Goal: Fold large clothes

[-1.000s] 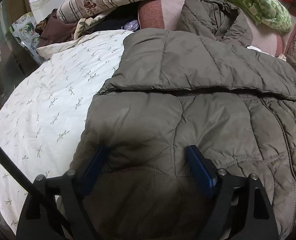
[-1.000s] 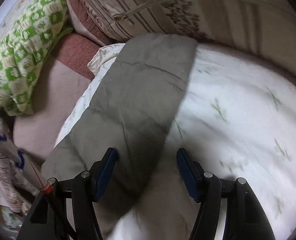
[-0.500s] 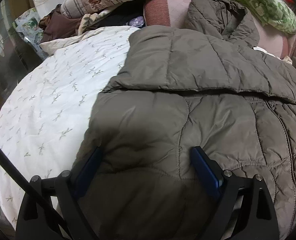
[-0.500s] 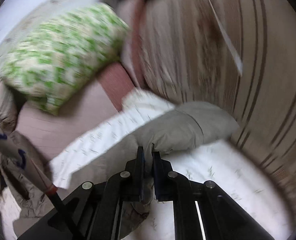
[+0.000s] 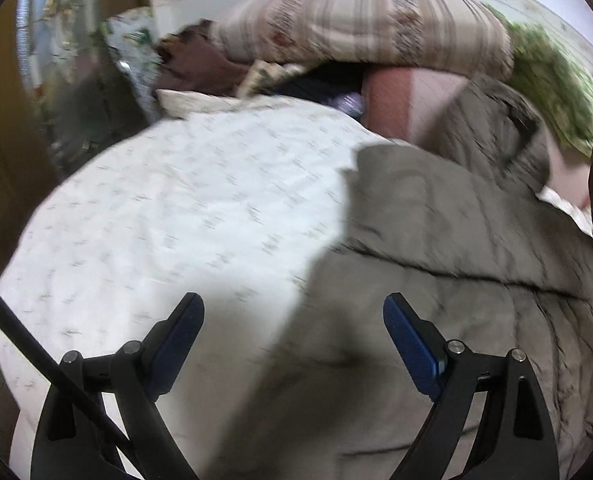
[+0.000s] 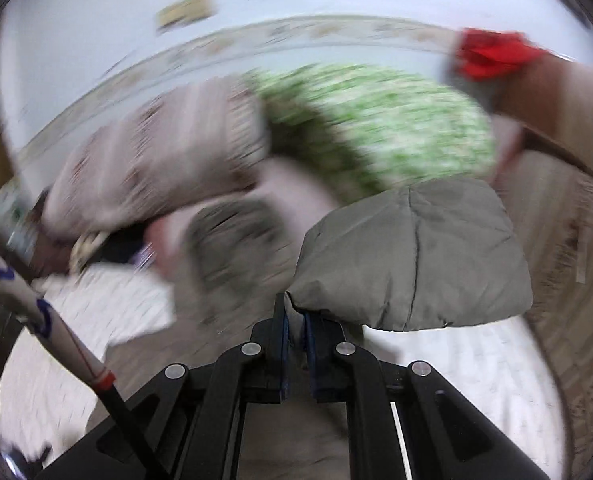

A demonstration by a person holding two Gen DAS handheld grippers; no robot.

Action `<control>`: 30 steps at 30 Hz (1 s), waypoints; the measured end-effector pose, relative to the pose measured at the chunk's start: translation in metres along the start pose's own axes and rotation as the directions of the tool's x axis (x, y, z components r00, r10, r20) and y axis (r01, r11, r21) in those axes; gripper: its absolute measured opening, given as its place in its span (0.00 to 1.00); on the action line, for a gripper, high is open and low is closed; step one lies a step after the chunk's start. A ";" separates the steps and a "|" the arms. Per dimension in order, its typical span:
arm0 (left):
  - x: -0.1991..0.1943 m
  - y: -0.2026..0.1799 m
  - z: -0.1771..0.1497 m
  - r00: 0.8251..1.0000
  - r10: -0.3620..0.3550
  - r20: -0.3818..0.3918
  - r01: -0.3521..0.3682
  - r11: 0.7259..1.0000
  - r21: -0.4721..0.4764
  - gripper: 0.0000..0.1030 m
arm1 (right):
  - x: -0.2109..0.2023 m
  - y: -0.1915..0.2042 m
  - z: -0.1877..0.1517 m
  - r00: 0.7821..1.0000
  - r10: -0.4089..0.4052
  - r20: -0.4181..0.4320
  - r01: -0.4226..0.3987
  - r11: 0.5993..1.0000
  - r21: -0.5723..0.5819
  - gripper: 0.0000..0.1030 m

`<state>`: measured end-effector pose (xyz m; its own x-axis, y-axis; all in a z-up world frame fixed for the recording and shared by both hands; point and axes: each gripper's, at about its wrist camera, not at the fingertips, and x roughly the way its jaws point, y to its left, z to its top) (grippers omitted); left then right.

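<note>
An olive-grey quilted jacket [image 5: 456, 272] lies on a white bed cover with a small leaf print [image 5: 176, 208], filling the right half of the left wrist view. My left gripper [image 5: 294, 312] is open and empty, held above the jacket's left edge where it meets the cover. My right gripper [image 6: 295, 320] is shut on the jacket's sleeve [image 6: 416, 264] and holds its end lifted above the bed. The right wrist view is blurred by motion.
A striped beige quilt [image 5: 360, 24], a green patterned blanket [image 5: 552, 80] and a pink cushion [image 5: 408, 104] are piled at the back of the bed. Dark clothes [image 5: 200, 68] lie at the back left. A red item [image 6: 492, 56] sits behind the green blanket.
My right gripper closed on the sleeve end and lifted it, swinging left. My left gripper stayed open and moved left off the jacket body to its edge.
</note>
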<state>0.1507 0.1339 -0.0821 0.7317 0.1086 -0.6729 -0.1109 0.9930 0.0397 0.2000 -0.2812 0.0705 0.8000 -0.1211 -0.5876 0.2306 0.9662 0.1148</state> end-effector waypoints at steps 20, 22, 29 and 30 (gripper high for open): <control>0.010 0.052 0.017 0.995 0.095 0.039 -0.089 0.987 -0.135 0.88 | 0.069 0.141 -0.175 0.944 0.059 -0.326 -0.187 0.906 -0.379 0.67; 0.014 0.049 0.016 0.995 0.092 0.029 -0.088 0.989 -0.119 0.88 | 0.049 0.128 -0.166 0.954 0.093 -0.284 -0.192 0.919 -0.344 0.74; 0.027 0.057 0.018 0.999 0.036 -0.013 -0.038 0.986 -0.160 0.88 | 0.093 0.108 -0.135 0.962 0.038 -0.272 -0.085 0.983 -0.163 0.63; 0.029 0.059 0.018 0.999 0.030 -0.019 -0.033 0.985 -0.168 0.88 | 0.110 0.112 -0.134 0.950 0.053 -0.307 -0.097 0.987 -0.129 0.57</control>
<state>0.1773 0.1968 -0.0858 0.7150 0.1379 -0.6854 -0.2465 0.9671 -0.0625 0.2398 -0.1556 -0.0892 0.6021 0.0060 -0.7984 0.0789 0.9946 0.0670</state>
